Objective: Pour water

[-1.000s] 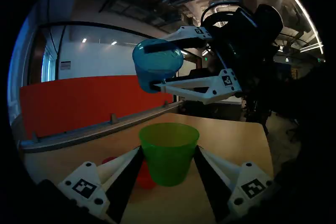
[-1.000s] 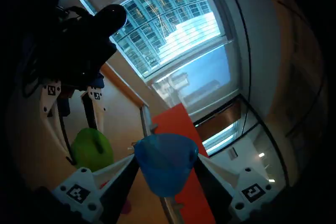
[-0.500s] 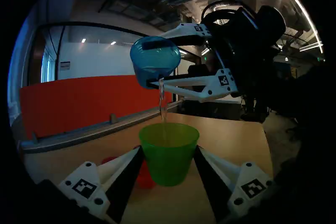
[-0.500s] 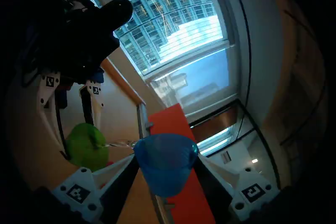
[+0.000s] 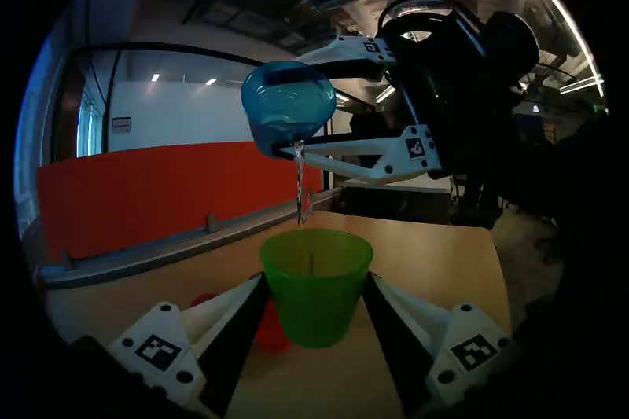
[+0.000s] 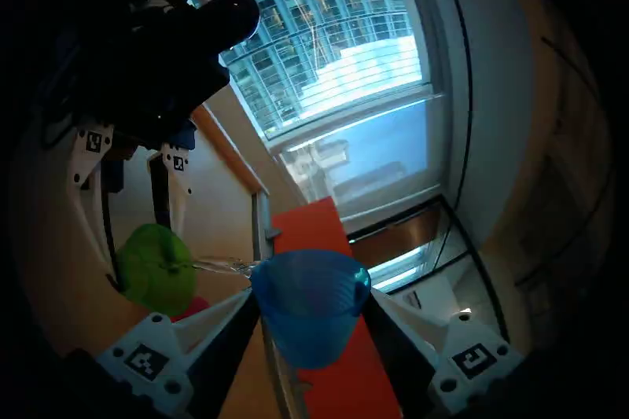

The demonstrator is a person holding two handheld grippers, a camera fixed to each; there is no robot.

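Pour in progress, not finished. Status:

- Left gripper [image 5: 314, 281]: both fingers clamped on the green cup [image 5: 316, 305], 1 on each side. Cup upright, low over the wooden table [image 5: 440, 262]; can't tell if its base touches the table.
- Right gripper [image 6: 312, 301]: both fingers closed on the blue cup [image 6: 309, 332]. In the left gripper view that cup sits above the green one, tipped hard, mouth toward the camera, lip down.
- Water stream [image 5: 299, 183]: thin, unbroken, leaving the blue cup's low lip and dropping inside the green cup's rim, roughly centred. No splash or spill visible on the table.
- Fill level in the green cup: can't read it through the wall. What's left in the blue cup: can't tell either.
- Small red object [image 5: 273, 332] just behind the left finger, beside the green cup. Not involved.

Judgement: lift, line-up and tilt are done, transfer is mid-way. Left to do: drain the blue cup or stop at the wanted level, tip it back upright, set both down. Main risk is the stream drifting off the rim as flow thins.
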